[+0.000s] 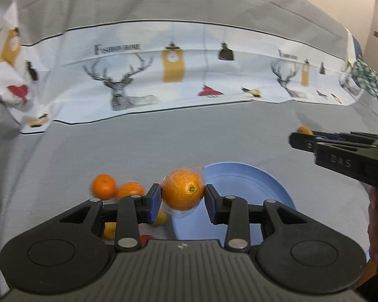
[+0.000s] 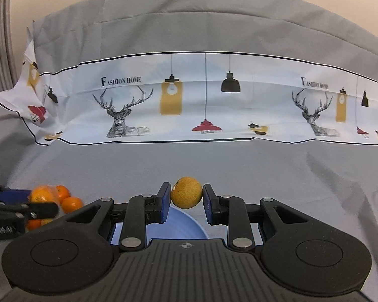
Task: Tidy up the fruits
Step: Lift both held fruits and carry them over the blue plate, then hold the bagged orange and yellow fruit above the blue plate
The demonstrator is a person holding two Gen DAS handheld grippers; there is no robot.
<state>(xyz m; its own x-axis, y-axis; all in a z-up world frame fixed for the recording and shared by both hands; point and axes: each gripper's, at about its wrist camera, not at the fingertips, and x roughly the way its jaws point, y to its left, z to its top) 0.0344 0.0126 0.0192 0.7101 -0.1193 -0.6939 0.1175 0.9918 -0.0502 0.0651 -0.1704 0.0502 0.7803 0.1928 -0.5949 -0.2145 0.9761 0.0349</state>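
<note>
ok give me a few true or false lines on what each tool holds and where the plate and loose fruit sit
1. The left tool grips a wrapped orange. True.
2. The right tool is empty. False: it grips a yellowish-brown fruit.
3. The blue plate already holds three fruits. False: no fruit shows on it.
4. Loose oranges lie on the grey cloth left of the plate. True.

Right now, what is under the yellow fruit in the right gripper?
Below the yellow fruit in the right gripper, the blue plate shows; the gripper body covers the plate's near part.
</note>
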